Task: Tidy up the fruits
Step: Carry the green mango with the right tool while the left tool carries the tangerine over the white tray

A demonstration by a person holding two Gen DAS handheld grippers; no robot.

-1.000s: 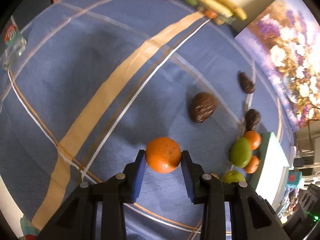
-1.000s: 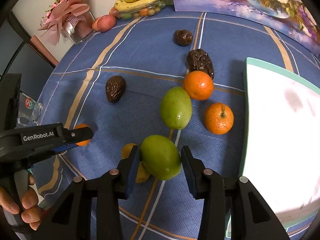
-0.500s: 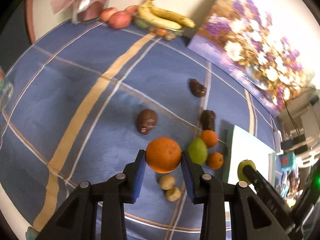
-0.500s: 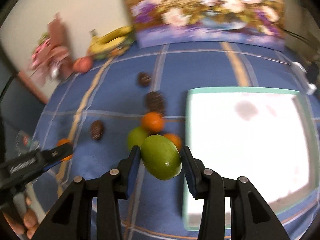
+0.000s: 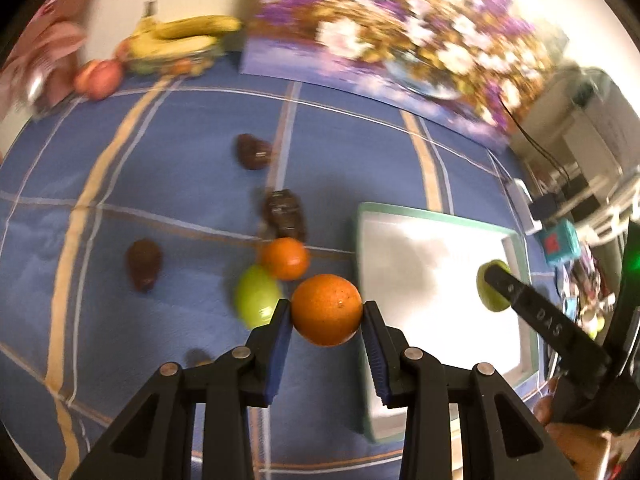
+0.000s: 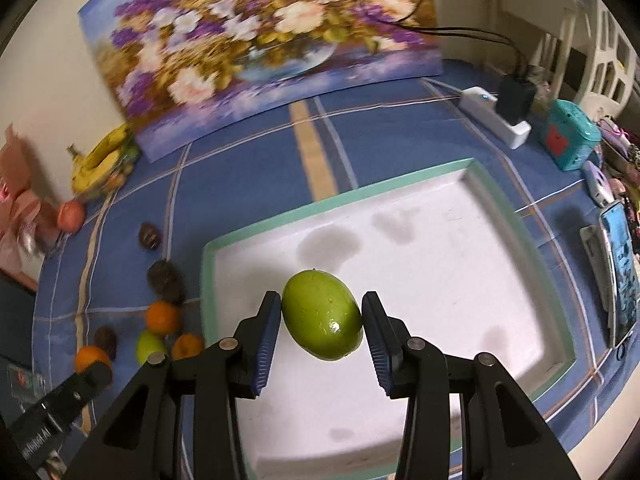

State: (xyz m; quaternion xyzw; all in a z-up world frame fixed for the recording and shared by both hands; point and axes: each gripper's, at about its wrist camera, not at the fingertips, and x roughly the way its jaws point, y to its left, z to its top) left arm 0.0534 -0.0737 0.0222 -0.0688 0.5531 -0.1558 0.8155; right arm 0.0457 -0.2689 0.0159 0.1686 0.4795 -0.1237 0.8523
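The left gripper [image 5: 326,316] is clamped on an orange [image 5: 326,309], which hangs above the blue surface [image 5: 160,184] just left of the white tray [image 5: 432,280], still outside its green rim. The right gripper [image 6: 322,318] is clamped on a green fruit [image 6: 322,314] above the inside of the tray [image 6: 460,248]. Both fruits are round and smooth and each is held only at two small points on its sides, so it can probably slip or turn out of the jaws. If the green fruit is let go from this height, it may roll across the tray floor. The orange risks to hit the near left rim, or to fall on the loose green fruit [image 5: 256,296] and orange [image 5: 285,258] beside the tray and scatter them.
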